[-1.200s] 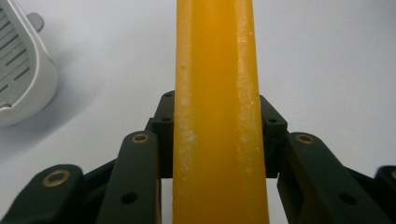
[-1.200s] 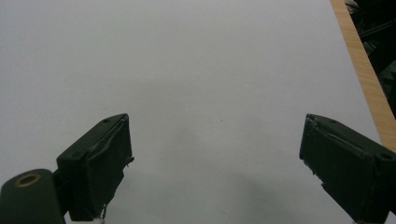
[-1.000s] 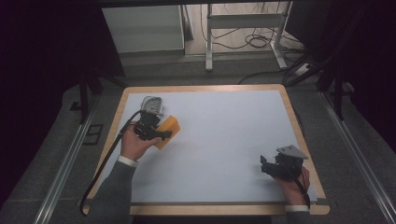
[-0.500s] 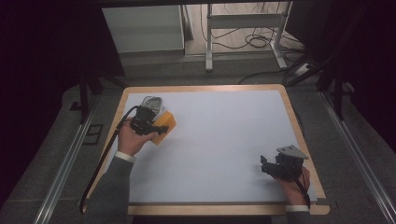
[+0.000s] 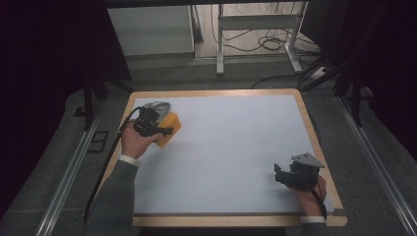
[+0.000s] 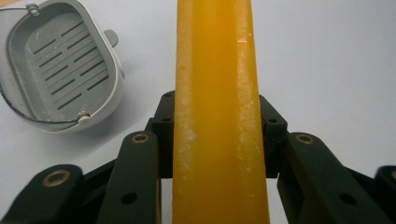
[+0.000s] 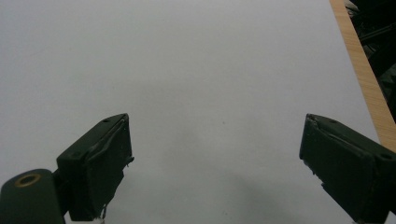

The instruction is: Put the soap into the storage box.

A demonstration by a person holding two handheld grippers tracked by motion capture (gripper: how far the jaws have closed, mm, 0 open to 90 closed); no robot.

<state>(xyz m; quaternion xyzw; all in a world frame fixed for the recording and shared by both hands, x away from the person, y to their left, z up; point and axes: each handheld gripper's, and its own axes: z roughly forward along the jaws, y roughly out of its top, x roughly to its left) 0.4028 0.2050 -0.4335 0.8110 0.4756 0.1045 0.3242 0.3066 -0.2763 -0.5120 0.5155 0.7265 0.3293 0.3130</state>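
My left gripper [image 5: 164, 132] is shut on a yellow soap bar [image 5: 168, 129], held over the table's far left part. In the left gripper view the soap bar [image 6: 215, 112] stands on edge between the two black jaws, which press its sides. A grey-white soap dish [image 6: 60, 70] with a slotted insert lies on the white surface up and to the left of the bar; from above, the soap dish [image 5: 156, 105] sits just beyond the left hand. My right gripper [image 5: 278, 173] rests near the table's front right, and in its own view the right gripper [image 7: 215, 168] is open, nothing between its jaws.
The white table top [image 5: 231, 147] has a wooden rim [image 5: 314, 132], whose right edge [image 7: 364, 79] lies close to the right gripper. Metal table legs and cables [image 5: 255, 44] stand on the floor beyond the far edge. A black cable [image 5: 105, 167] trails from the left gripper.
The left hand has carried the soap bar a little farther back and left, closer to the soap dish. The right gripper has stayed put.
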